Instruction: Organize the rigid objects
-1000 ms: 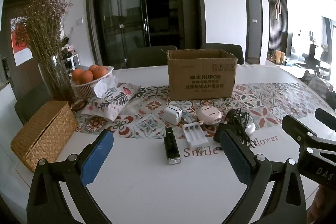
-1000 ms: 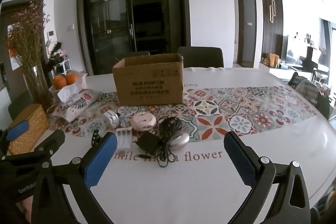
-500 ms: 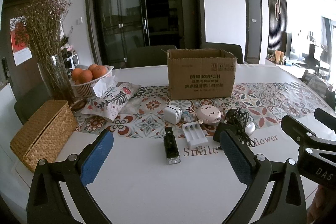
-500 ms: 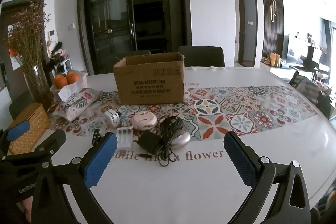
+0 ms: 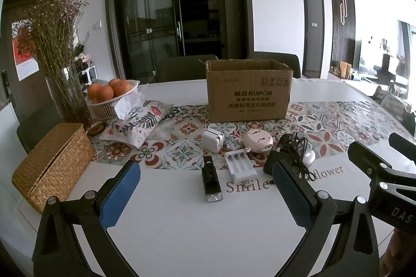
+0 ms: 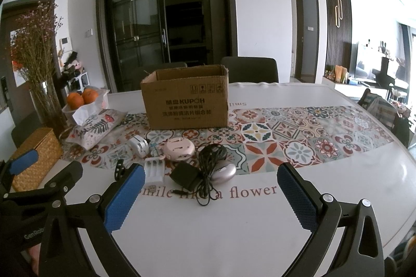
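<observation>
An open cardboard box (image 5: 248, 92) (image 6: 185, 100) stands on the patterned runner. In front of it lie a white plug adapter (image 5: 212, 139) (image 6: 139, 145), a pink round device (image 5: 257, 140) (image 6: 180, 148), a white battery charger (image 5: 240, 165) (image 6: 154, 169), a black flashlight (image 5: 211, 179), a black adapter with coiled cable (image 5: 291, 157) (image 6: 200, 171) and a silvery mouse (image 6: 223, 170). My left gripper (image 5: 205, 196) is open above the near table edge, nothing between its blue pads. My right gripper (image 6: 210, 199) is open too, just short of the cable.
A woven basket (image 5: 52, 165) sits at the left edge. Behind it stand a vase of dried flowers (image 5: 65, 84), a basket of oranges (image 5: 111, 97) and a floral tissue pouch (image 5: 137, 123). Dark chairs (image 6: 249, 69) stand behind the table. White tabletop (image 6: 338, 173) spreads to the right.
The right wrist view has shifted slightly, with the box and items sliding a little to the right in it. The left view is unchanged. Both grippers stay open.
</observation>
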